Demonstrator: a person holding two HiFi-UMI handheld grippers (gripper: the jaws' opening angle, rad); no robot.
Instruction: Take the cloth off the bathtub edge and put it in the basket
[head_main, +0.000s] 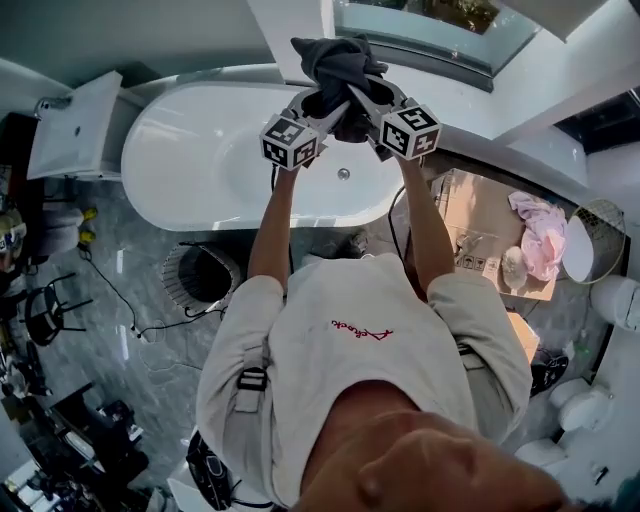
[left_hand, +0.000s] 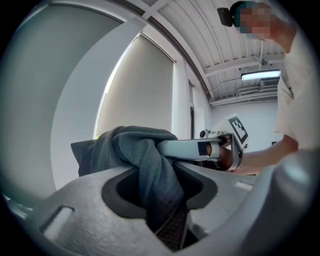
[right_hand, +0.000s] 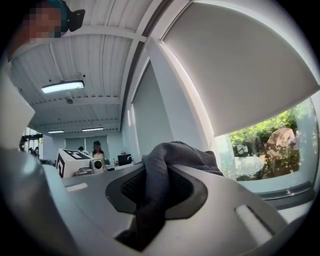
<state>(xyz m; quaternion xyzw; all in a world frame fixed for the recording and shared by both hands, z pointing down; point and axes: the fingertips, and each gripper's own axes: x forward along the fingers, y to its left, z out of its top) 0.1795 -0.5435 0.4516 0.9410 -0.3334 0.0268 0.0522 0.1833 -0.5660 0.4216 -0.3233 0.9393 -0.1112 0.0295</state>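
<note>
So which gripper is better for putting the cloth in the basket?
Left, probably. The left gripper and right gripper both hold the cloth, but the ribbed basket sits on the left.

Both arms reach forward; left tongs and right tongs, level and converging, each pinch the cloth

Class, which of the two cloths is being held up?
The dark grey cloth, clamped in the left tool and right tool; the pink cloth lies on cardboard.

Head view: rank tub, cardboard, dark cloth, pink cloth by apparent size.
1. tub
2. cardboard
3. dark cloth, though it is held up nearer the camera, so this rank is unsure
4. pink cloth
</note>
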